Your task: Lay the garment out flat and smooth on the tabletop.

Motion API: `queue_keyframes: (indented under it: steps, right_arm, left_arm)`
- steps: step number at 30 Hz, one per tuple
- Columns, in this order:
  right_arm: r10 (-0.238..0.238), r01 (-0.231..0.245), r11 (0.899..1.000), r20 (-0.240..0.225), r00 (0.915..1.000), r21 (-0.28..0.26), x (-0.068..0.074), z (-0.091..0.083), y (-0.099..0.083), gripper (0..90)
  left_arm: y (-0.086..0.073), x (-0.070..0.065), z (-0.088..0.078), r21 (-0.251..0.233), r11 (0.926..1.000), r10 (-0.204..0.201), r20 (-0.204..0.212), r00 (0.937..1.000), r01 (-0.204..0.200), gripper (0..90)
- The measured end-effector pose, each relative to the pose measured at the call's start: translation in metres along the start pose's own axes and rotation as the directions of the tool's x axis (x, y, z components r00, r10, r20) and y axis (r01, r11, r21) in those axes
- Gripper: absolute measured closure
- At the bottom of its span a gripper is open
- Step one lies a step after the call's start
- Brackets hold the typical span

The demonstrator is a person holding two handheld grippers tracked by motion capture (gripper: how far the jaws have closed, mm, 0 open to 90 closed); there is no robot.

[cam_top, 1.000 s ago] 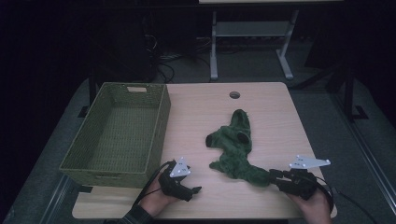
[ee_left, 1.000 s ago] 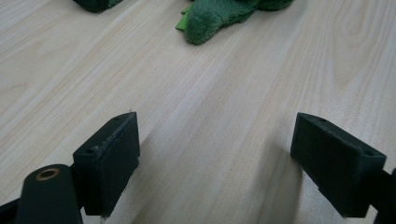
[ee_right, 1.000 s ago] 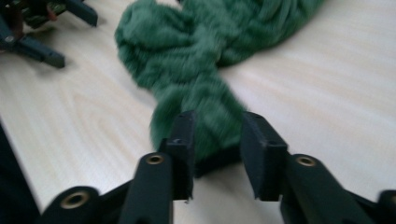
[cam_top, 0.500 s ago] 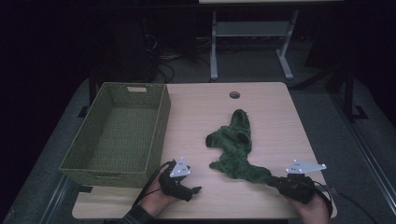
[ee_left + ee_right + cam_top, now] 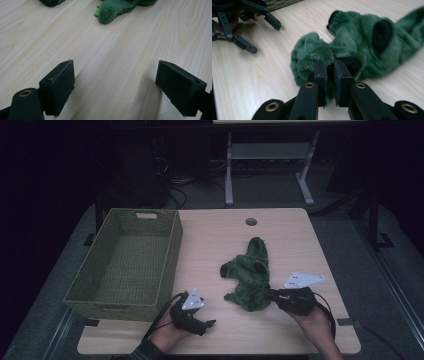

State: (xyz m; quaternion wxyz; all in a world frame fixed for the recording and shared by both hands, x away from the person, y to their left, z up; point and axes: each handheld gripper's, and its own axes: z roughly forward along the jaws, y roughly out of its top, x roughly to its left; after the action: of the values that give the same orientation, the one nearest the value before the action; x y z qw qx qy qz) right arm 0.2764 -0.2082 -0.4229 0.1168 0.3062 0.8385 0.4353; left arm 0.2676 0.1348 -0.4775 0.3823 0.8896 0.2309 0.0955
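Note:
A dark green plush toy (image 5: 250,275) lies crumpled on the wooden table (image 5: 215,240), right of centre. My right gripper (image 5: 270,295) is shut on the toy's near end. In the right gripper view the jaws (image 5: 330,67) pinch a fold of green plush (image 5: 362,42). They have just been closing on it and then eased a touch, with the fabric still between them. My left gripper (image 5: 207,321) rests open on the table near the front edge. Its pads (image 5: 58,82) stand wide apart over bare wood, with the toy's edge (image 5: 112,11) farther off.
An olive woven basket (image 5: 172,255) with nothing inside stands on the left part of the table. A round cable hole (image 5: 251,221) is at the table's far edge. The left gripper (image 5: 263,37) is also seen at the upper left of the right gripper view.
My right gripper has moved left and a little up with the toy's near end in its jaws, bunching the plush. The left gripper has stayed where it was.

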Motion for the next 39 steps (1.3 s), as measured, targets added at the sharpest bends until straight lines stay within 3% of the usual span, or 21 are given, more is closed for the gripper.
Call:
queue_keyframes:
  steps: [6,11,14,21,26,33,39]
  right_arm:
    - [-0.007,0.007,1.0,-0.013,0.9999,0.006,-0.005,0.025,0.011,69.2]
    - [0.008,-0.007,0.998,0.004,1.0,-0.065,-0.006,0.016,0.019,66.9]
    - [0.028,-0.025,0.995,0.025,0.9993,-0.096,-0.013,0.011,0.02,71.6]
    - [0.068,-0.069,0.997,-0.008,0.9976,-0.046,-0.022,0.029,0.018,75.5]
    - [0.079,-0.075,0.994,-0.045,0.9959,0.083,-0.022,0.053,0.012,75.8]
    - [0.071,-0.059,0.985,-0.075,0.9946,0.16,-0.014,0.064,0.006,77.0]
    - [0.052,-0.038,0.986,-0.079,0.9955,0.163,-0.01,0.061,0.0,78.2]
  left_arm:
    - [0.0,0.0,0.0,0.003,1.0,0.003,0.0,1.0,-0.003,15.0]
    - [0.0,0.0,0.0,0.001,1.0,0.003,-0.001,1.0,-0.003,15.0]
    - [0.0,0.0,0.0,0.0,1.0,0.004,-0.002,1.0,-0.004,15.0]
    - [0.0,0.0,0.0,0.002,1.0,0.006,0.0,1.0,-0.006,14.7]
    - [0.0,0.0,0.0,0.006,0.9999,0.01,0.004,0.9999,-0.01,13.1]
    - [0.003,-0.001,0.002,0.018,0.9998,0.003,0.001,1.0,-0.003,12.8]
    - [0.006,0.0,0.002,0.038,0.9993,-0.006,0.003,1.0,0.006,13.7]
